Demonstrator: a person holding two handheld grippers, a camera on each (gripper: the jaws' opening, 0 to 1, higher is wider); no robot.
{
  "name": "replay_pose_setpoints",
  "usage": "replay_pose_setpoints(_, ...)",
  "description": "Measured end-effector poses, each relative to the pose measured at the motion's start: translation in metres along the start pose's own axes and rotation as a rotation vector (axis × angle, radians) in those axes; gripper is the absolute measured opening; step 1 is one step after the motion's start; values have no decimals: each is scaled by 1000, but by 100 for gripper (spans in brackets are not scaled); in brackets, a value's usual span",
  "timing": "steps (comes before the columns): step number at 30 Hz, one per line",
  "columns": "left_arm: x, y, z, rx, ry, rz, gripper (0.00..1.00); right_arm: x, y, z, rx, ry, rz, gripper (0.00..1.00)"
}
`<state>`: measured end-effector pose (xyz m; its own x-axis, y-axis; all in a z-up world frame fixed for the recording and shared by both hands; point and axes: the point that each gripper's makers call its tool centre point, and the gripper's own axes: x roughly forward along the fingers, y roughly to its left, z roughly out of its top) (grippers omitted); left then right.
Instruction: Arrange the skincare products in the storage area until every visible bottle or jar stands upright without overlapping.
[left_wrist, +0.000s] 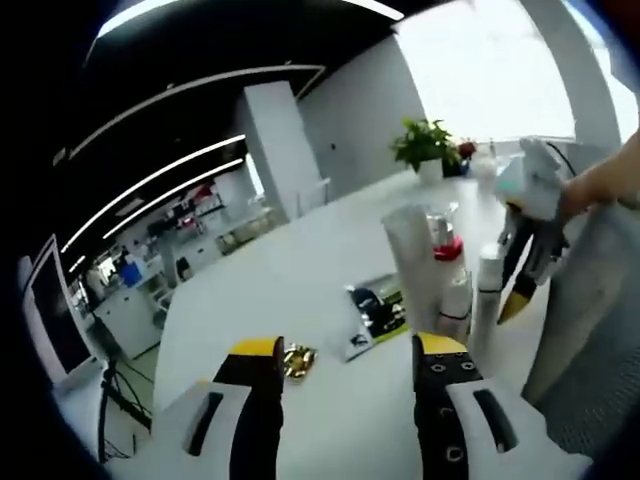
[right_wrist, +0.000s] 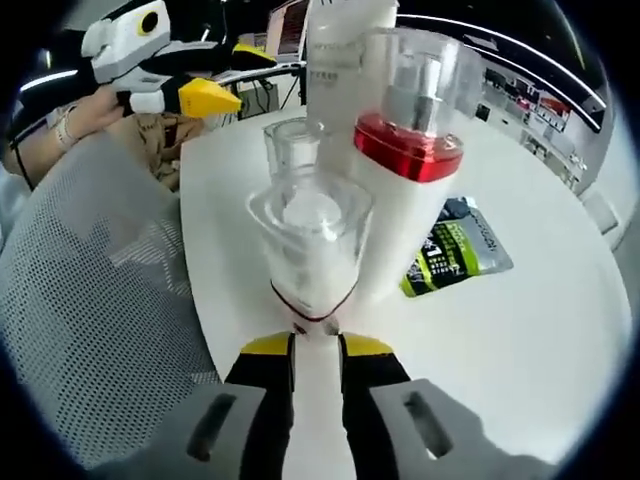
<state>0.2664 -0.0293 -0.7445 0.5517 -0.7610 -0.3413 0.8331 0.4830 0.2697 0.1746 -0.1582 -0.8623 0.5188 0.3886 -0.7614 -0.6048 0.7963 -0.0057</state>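
My right gripper (right_wrist: 316, 345) is shut on a slim white bottle with a clear cap (right_wrist: 310, 235), which points away from the camera over the white table (right_wrist: 520, 340). Close behind it stand a white bottle with a red collar and clear cap (right_wrist: 405, 150), a tall white tube (right_wrist: 345, 50) and another clear-capped bottle (right_wrist: 292, 140). In the left gripper view the same cluster stands at the right: the tube (left_wrist: 413, 260), the red-collared bottle (left_wrist: 446, 242) and two white bottles (left_wrist: 457, 300). The right gripper (left_wrist: 520, 285) is beside them. My left gripper (left_wrist: 348, 348) is open and holds nothing.
A dark and green sachet (left_wrist: 375, 315) (right_wrist: 460, 250) lies flat on the table. A small gold thing (left_wrist: 298, 360) lies near my left jaw. A grey mesh chair (right_wrist: 90, 320) stands at the table's edge. A potted plant (left_wrist: 425, 145) sits at the far end.
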Motion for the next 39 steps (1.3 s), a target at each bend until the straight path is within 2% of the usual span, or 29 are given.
replay_pose_setpoints(2,-1,-2,1,7,-5,-3,49,1,0,2,26,-3,1,14)
replay_pose_setpoints(6,1,-4,-5,29,32,-9,49,4,0,4,82,-15,7,13)
replay_pose_setpoints(13,1,-7,-5,40,34,-22,48,9,-1,5,149,-14,3,14)
replay_pose_setpoints(25,2,-10,-9,20,45,-45,48,16,-5,7,270,-44,5,16)
replay_pose_setpoints(39,4,-10,-13,21,61,-56,48,16,-6,8,282,-59,2,16)
